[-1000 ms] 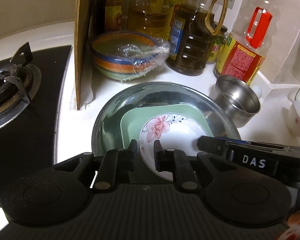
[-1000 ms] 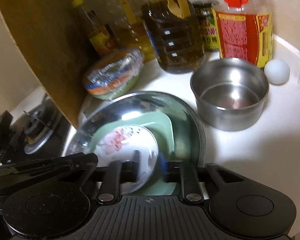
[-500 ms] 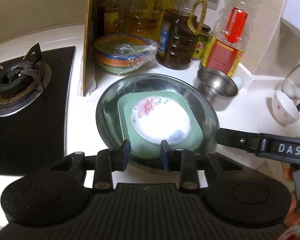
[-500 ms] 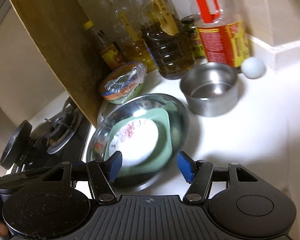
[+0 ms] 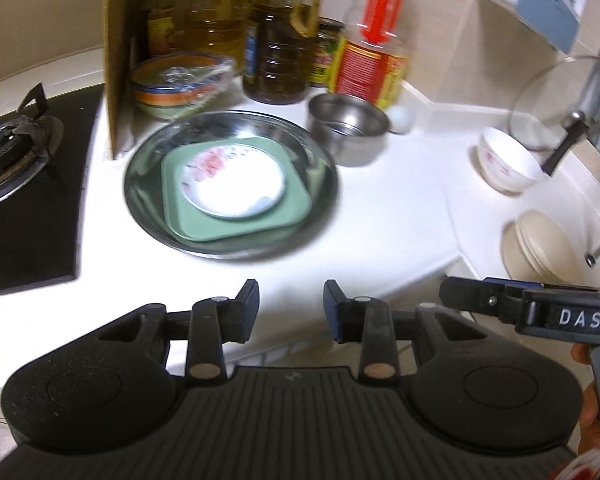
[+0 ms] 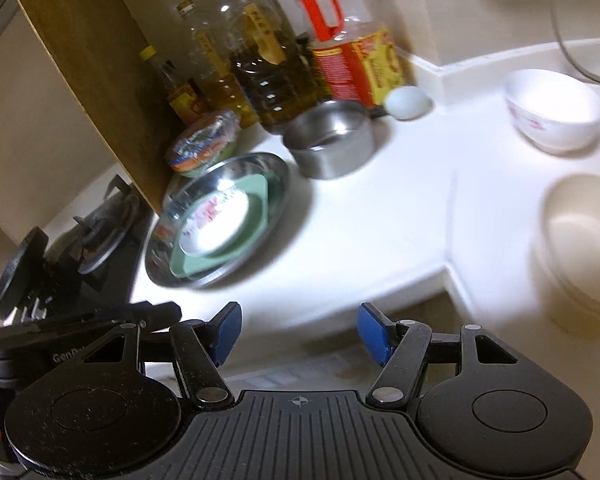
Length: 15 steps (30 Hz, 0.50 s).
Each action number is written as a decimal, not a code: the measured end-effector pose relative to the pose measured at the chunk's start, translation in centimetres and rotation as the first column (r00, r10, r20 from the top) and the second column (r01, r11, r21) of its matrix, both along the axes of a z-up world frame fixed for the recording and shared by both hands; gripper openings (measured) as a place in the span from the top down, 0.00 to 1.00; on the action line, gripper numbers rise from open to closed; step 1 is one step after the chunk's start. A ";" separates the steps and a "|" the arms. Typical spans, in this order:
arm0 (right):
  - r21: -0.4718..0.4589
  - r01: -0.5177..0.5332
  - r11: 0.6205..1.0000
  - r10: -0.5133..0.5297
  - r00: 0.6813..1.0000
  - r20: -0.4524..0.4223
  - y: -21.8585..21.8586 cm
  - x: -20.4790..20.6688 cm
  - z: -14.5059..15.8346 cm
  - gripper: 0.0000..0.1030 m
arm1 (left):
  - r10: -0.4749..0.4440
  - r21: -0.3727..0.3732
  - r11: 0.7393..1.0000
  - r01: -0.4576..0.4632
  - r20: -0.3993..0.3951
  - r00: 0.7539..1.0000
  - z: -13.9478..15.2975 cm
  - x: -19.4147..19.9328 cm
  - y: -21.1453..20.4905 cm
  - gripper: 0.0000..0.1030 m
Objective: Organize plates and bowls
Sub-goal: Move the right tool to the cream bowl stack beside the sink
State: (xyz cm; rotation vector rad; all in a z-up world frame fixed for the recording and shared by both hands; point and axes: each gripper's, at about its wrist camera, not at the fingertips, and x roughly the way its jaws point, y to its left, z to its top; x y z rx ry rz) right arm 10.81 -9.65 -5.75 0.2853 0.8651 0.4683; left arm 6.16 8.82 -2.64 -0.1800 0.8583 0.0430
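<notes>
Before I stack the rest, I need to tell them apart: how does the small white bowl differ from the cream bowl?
The small white bowl is bright white with a pink flower print; the cream bowl is plain beige. The white bowl looks smaller and sits nearer the wall, the cream bowl nearer the counter's edge. Both stand upright and empty.

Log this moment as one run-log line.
stack: flowered plate on green plate in steel basin | left claw: open, empty | right claw: open, empty

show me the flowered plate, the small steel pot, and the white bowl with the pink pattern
flowered plate (image 5: 234, 184): left wrist view, on its white centre.
small steel pot (image 5: 350, 148): left wrist view, on its outer wall.
white bowl (image 6: 552, 114): right wrist view, on its outer side.
</notes>
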 end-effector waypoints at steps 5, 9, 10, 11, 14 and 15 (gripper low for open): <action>-0.029 0.029 0.999 -0.030 0.999 -0.015 -2.5 -2.2 -0.2 0.37 | -0.036 0.009 0.999 0.036 -0.003 0.999 0.1 -1.4 -2.7 0.70; -0.043 0.056 0.997 -0.057 0.998 -0.021 -4.5 -3.7 -0.3 0.37 | -0.057 0.008 0.998 0.057 -0.011 0.998 0.0 -2.3 -4.6 0.70; -0.046 0.064 0.997 -0.065 0.998 -0.023 -5.0 -4.0 -0.3 0.37 | -0.063 0.008 0.998 0.063 -0.012 0.998 -0.1 -2.5 -5.0 0.70; -0.047 0.070 0.996 -0.071 0.997 -0.024 -5.5 -4.4 -0.3 0.37 | -0.068 0.007 0.998 0.068 -0.012 0.998 -0.1 -2.7 -5.5 0.70; -0.052 0.086 0.995 -0.087 0.996 -0.027 -6.8 -5.3 -0.4 0.37 | -0.082 0.006 0.997 0.082 -0.012 0.997 -0.1 -3.2 -6.6 0.70; -0.054 0.089 0.995 -0.091 0.995 -0.028 -7.2 -5.6 -0.4 0.37 | -0.086 0.005 0.996 0.086 -0.011 0.996 0.0 -3.4 -7.0 0.70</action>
